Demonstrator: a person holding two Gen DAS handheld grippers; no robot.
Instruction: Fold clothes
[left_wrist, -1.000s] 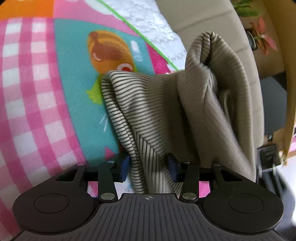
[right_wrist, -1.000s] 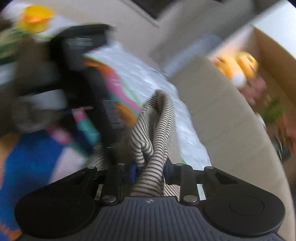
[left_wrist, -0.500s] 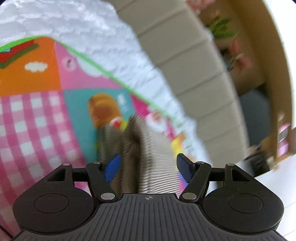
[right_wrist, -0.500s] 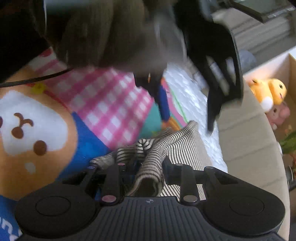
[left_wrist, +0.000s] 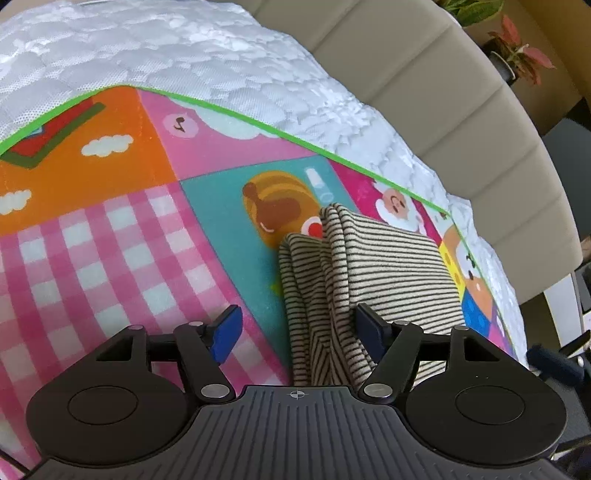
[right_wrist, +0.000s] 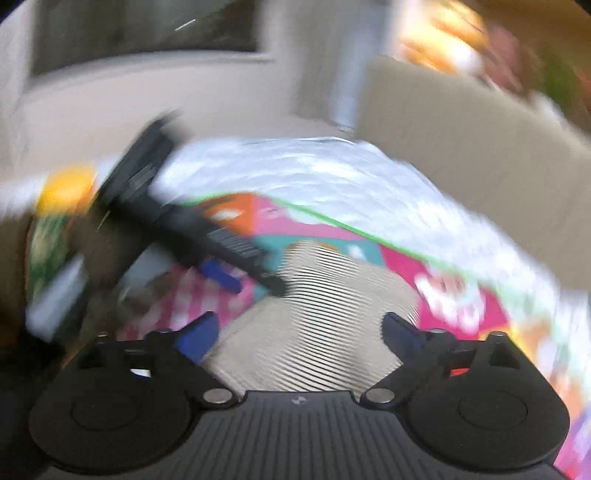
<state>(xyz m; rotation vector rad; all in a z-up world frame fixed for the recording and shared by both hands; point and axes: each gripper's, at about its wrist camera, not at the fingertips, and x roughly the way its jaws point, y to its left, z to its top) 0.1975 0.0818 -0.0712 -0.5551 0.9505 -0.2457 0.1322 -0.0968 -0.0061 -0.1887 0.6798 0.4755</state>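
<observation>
The striped top (left_wrist: 373, 266) lies folded on a bright play mat (left_wrist: 122, 236) that is spread over a white quilted cover (left_wrist: 229, 59). The top sits near the mat's green-edged border, over a teal patch with a brown cartoon figure, and a beige padded headboard (left_wrist: 436, 85) runs behind the cover. The fold's flat face is toward the right, and several bunched layers of cloth stand in ridges along its left side.

The left gripper (left_wrist: 297, 326) has its jaws spread wide and grips nothing. The bunched edge of the top runs up between its two blue fingertips (left_wrist: 226, 330), close against the right one and well apart from the left one, which sits over the pink checked part of the mat.

The right wrist view is badly smeared, so detail there is uncertain. The right gripper (right_wrist: 297, 330) also looks wide open, holding nothing, with the striped top (right_wrist: 317, 332) lying flat below and between its fingertips. In that view the left gripper (right_wrist: 221, 275) shows as a dark blurred shape reaching in from the left, its tip at the far left edge of the top. A potted plant (left_wrist: 517, 59) with reddish leaves stands beyond the headboard.
</observation>
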